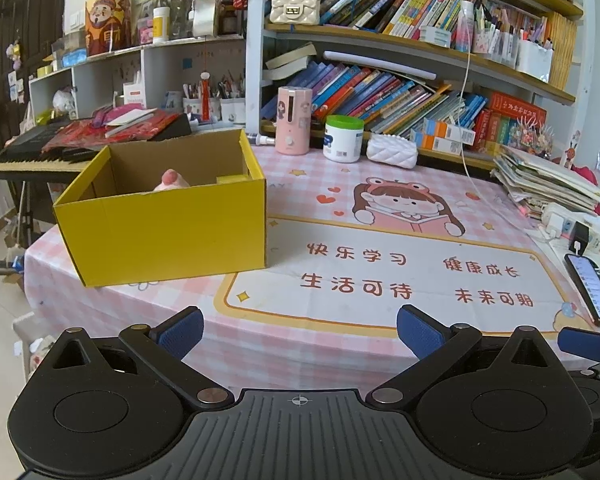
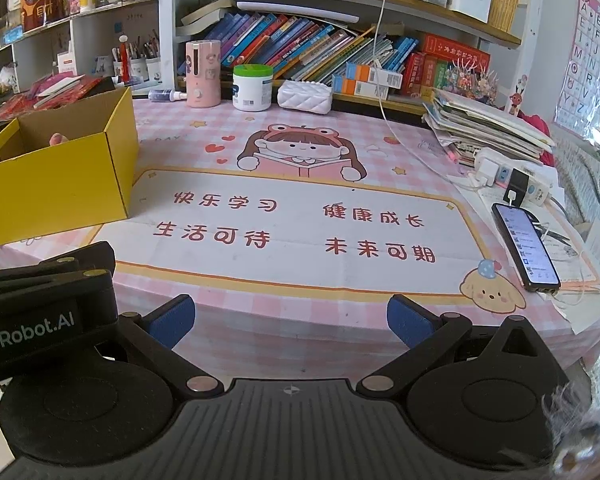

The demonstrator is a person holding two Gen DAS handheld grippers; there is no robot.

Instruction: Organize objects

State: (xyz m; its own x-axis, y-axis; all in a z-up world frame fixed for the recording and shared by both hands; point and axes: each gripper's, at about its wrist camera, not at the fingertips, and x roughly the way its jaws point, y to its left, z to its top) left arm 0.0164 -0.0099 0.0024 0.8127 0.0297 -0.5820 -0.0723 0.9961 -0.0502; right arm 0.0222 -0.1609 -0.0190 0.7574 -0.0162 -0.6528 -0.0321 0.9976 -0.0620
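Observation:
A yellow cardboard box (image 1: 164, 228) stands open on the left of the table; it also shows in the right wrist view (image 2: 56, 184). A pink soft toy (image 1: 171, 181) lies inside it, only its top showing; a bit of it shows in the right wrist view (image 2: 58, 139). My left gripper (image 1: 300, 330) is open and empty, near the table's front edge, right of the box. My right gripper (image 2: 291, 320) is open and empty at the front edge, beside the left gripper's body (image 2: 40, 312).
A pink-checked tablecloth (image 2: 300, 216) covers the table. At the back stand a pink bottle (image 1: 293, 120), a white jar with green lid (image 1: 343, 138) and a white quilted case (image 1: 392, 151). A phone (image 2: 526, 246), power strip (image 2: 516, 184) and paper stack (image 2: 488, 128) lie right. Bookshelves stand behind.

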